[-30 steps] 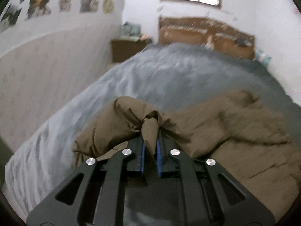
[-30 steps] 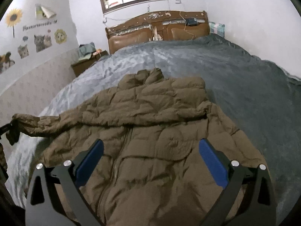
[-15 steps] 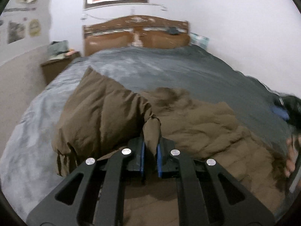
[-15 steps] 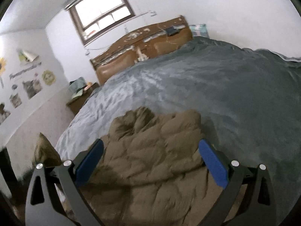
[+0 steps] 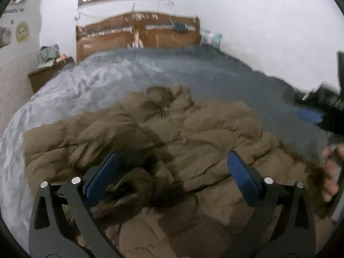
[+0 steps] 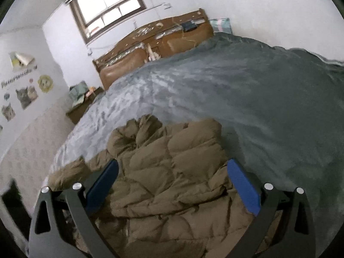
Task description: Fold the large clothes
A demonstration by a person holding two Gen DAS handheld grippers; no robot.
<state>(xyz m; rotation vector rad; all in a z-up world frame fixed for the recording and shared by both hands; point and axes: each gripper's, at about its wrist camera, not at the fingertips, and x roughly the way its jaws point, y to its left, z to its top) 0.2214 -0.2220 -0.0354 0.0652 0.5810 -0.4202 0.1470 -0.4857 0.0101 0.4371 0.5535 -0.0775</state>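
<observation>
Below and ahead of both sets of jaws, a brown puffer jacket (image 5: 172, 142) is spread on the bed (image 5: 133, 75), zip side up, with its collar (image 5: 165, 99) towards the headboard (image 5: 137, 36) and its hem towards the cameras, so that its long axis runs along the bed. The left gripper (image 5: 172, 178) is seen with its jaws opening and now wide apart; a dark-lined cuff (image 5: 129, 191) lies loose between them, touched by neither pad. This sleeve appears folded in over the chest. The right gripper (image 6: 172, 185) is held with its jaws spread and nothing pinched, above the jacket's right shoulder (image 6: 193, 137). No right sleeve can be made out in either view; it may lie beyond the jacket's right edge or be tucked under it. That side is judged to be next for folding, and the right gripper is the nearer to it. Part of the right gripper, with a hand (image 5: 331, 172) behind it, is glimpsed at the right edge of the left wrist view.

The jacket rests on a rumpled grey bedspread. A nightstand (image 6: 81, 107) stands left of the bed, a window (image 6: 107, 6) is set above the headboard, and cat stickers (image 6: 25, 95) are fixed to the left wall.
</observation>
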